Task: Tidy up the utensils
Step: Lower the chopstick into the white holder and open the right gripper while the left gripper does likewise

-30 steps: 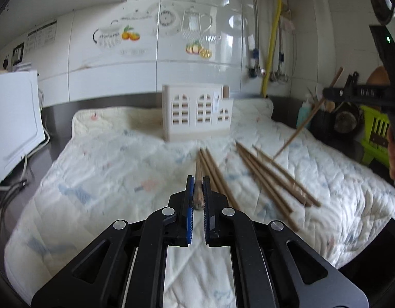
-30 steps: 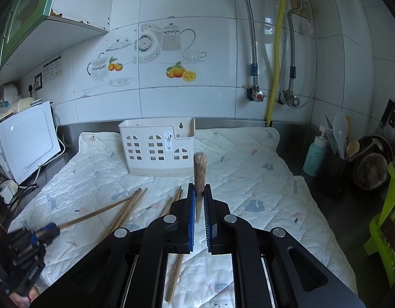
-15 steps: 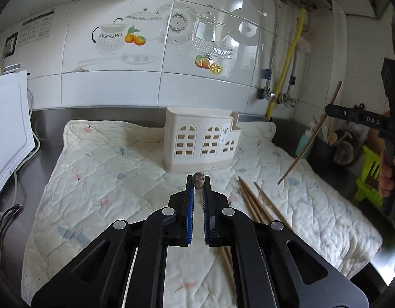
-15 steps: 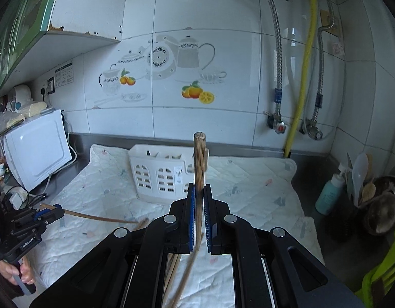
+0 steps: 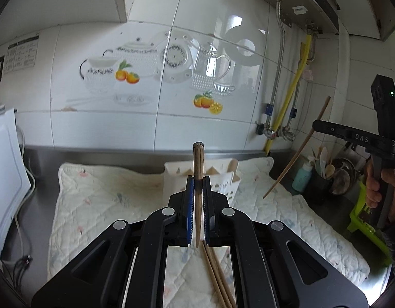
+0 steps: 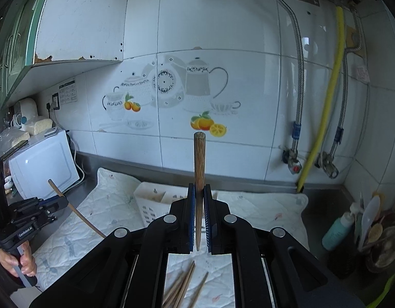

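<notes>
Chopsticks: 1 stands pinched upright in the left gripper (image 5: 197, 184), 1 in the right gripper (image 6: 198, 192), both at frame centre. Each should tip point-down over the white holder (image 6: 151, 200) behind before release.

Both views are bright with soft, cool daylight, the right wrist view slightly bluer. The glossy wall tiles (image 5: 210, 82) throw back strong window glare, washing out part of the printed teapots. Shadows on the quilted mat (image 6: 261, 205) are faint. Fisheye bending curves the pipes and tile lines, and the 4 corners go black. Focus is sharp, without motion blur.
</notes>
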A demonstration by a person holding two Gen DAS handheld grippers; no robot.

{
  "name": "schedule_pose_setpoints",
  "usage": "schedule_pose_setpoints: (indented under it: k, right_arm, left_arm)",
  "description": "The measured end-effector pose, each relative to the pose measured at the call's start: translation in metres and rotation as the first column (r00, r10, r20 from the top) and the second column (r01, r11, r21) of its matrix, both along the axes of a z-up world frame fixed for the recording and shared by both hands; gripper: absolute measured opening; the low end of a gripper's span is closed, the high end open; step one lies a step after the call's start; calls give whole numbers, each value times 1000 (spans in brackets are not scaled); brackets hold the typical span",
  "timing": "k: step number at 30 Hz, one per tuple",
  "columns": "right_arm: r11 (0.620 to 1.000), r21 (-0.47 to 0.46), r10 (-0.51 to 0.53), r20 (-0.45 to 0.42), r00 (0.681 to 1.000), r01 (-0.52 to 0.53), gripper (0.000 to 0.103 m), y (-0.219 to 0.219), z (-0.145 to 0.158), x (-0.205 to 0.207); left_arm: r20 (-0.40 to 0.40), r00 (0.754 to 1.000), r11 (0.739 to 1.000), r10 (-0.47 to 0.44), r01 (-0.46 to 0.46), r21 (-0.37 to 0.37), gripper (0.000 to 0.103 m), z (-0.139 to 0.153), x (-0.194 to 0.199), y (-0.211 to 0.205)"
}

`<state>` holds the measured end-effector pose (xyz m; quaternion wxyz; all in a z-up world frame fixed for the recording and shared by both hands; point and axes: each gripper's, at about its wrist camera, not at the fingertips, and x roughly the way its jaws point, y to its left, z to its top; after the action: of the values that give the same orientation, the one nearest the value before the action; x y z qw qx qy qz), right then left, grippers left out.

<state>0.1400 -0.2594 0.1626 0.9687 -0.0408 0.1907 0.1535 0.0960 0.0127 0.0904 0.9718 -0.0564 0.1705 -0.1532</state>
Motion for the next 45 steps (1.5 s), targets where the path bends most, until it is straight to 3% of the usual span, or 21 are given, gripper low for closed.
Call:
schedule_pose_setpoints:
  k: [5, 12, 16, 25, 31, 33, 35, 38, 41, 45]
  right_arm:
    - [1000, -6, -8, 28, 1000, 8, 7, 7, 16, 26]
    - [999, -38, -30, 0, 1000, 30, 7, 22, 5, 81]
    - [999, -37, -35, -37, 999, 34, 7, 25, -11, 106]
    - [998, -50, -41, -127, 991, 34, 7, 30, -50, 140]
    - [997, -75, -46, -146, 988, 35, 8, 34, -60, 144]
    - [996, -73, -50, -134, 990, 40, 15, 32, -58, 141]
    - [996, -74, -57, -122, 991, 48, 30, 31, -55, 137]
    - [996, -77, -61, -98, 993, 53, 30, 27, -48, 127]
    - [996, -69, -63, -68, 996, 59, 30, 23, -40, 108]
    - [998, -46, -46, -30, 999, 44, 35, 19, -32, 72]
  left_arm:
    - [82, 997, 1000, 13, -15, 22, 5, 37, 18, -5]
    - [195, 979, 996, 54, -66, 59, 5, 81, 60, -18]
    - [180, 981, 995, 72, -82, 49, 5, 80, 94, -21]
    - [66, 995, 994, 74, -78, 74, 5, 39, 135, -26]
    - [22, 997, 994, 77, -78, 71, 6, 29, 144, -27]
    - [9, 997, 995, 77, -77, 62, 7, 27, 146, -25]
    - [19, 996, 994, 85, -86, 67, 7, 27, 144, -25]
    - [27, 997, 995, 75, -77, 61, 8, 31, 139, -25]
    - [48, 996, 996, 76, -78, 53, 13, 40, 127, -23]
    - [79, 994, 996, 81, -85, 42, 28, 53, 105, -19]
